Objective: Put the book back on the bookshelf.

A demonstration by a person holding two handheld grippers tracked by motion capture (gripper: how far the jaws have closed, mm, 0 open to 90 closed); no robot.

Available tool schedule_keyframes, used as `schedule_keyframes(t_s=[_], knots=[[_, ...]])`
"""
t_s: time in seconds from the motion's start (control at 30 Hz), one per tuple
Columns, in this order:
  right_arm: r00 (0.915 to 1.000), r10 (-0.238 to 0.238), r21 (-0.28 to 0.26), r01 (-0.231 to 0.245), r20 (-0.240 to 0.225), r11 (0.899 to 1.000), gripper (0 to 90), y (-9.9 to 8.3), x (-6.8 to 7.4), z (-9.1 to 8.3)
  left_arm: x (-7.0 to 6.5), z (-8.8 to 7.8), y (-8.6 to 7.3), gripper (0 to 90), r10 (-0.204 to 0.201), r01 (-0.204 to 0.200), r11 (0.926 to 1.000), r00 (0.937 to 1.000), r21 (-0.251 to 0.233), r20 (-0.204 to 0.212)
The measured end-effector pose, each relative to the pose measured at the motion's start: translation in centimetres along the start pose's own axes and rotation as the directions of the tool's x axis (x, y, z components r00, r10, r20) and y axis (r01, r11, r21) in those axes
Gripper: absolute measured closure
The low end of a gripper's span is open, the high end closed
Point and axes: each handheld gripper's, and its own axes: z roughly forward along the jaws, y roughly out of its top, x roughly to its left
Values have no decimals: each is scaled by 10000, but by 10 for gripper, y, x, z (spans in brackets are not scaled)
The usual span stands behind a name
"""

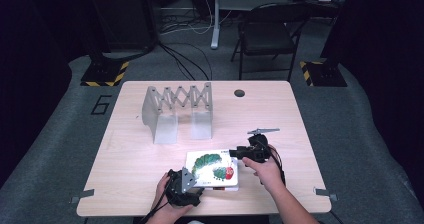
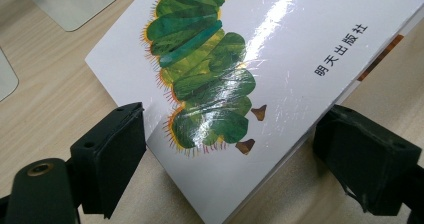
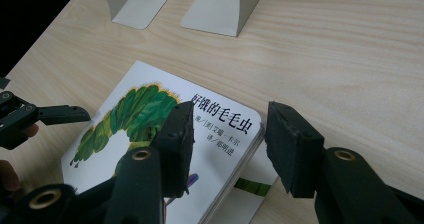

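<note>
While both hands are at rest, the picture book [image 1: 212,166] lies flat on the table [image 1: 135,159], on my side of the folding grey rack [image 1: 177,104] and well apart from the rack's two feet. Its long axis runs roughly parallel to the rack's row of crossed slats, with the caterpillar cover facing up.

(a) Left gripper [image 1: 196,188]: I hold it at the book corner farthest from the rack, pointing towards the rack. In the left gripper view the jaws of this gripper [image 2: 230,134] stand wide, with the corner of the book [image 2: 300,59] reaching in between them. Each pad sits right at a cover edge, and I cannot tell whether either one presses.

(b) Right gripper [image 1: 234,153]: I hold it at the book's right end, at the corner on the rack's side. In the right gripper view the jaws [image 3: 227,129] are narrowly parted and straddle the rounded title corner of the book [image 3: 130,81]. One jaw is over the cover and the other is just outside the edge. A sliver of table shows between that outer pad and the corner, so nothing is clamped.

The coming move appears to turn on that title corner, which my right gripper is nearer to.
</note>
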Motion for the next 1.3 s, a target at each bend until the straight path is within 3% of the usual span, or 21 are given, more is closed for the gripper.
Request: schedule_keyframes(t_s=[0.23, 0.33, 0.37, 0.43, 0.5, 0.57, 0.77, 0.97, 1.13, 1.3], knots=[[10000, 16, -17, -16, 7, 10000, 542, 0, 0, 0, -2, -1, 0, 142, 126, -127, 9999, 9998, -44, -139], [10000, 13, -24, -13, 1, 10000, 543, 0, 0, 0, -3, -1, 0, 170, 389, -391, 9991, 9992, -142, -122], [10000, 29, -9, -29, -41, 10000, 553, 0, 0, 0, -5, -2, 0, 192, 651, -655, 9977, 9975, -170, -261], [9990, 198, -15, -199, -398, 9998, 557, 0, 1, 0, -6, -2, 1, 207, 801, -808, 9965, 9963, -205, -313], [9991, 181, -35, -182, -382, 9998, 557, 0, 2, 0, -6, -2, 0, 207, 654, -660, 9976, 9974, -205, -299], [9993, 158, 45, -157, -347, 9999, 557, 0, 1, 1, -4, -2, 0, 207, 659, -661, 9976, 9977, -209, -130], [9992, 150, 60, -148, -358, 9999, 545, -1, -1, 3, -3, -1, -1, 208, 684, -693, 9969, 9974, -362, -240], [9996, 200, 93, -198, -224, 9998, 495, 1, -3, 4, 1, 0, -2, 207, 720, -721, 9965, 9974, -427, -28], [9986, 488, 84, -486, -194, 9988, 482, 9, -5, 2, 1, 0, -3, 207, 704, -706, 9963, 9975, -493, -61], [9995, 307, 392, -303, -74, 9988, 468, 21, -4, 6, 1, 0, -3, 207, 701, -704, 9962, 9975, -508, -68]])
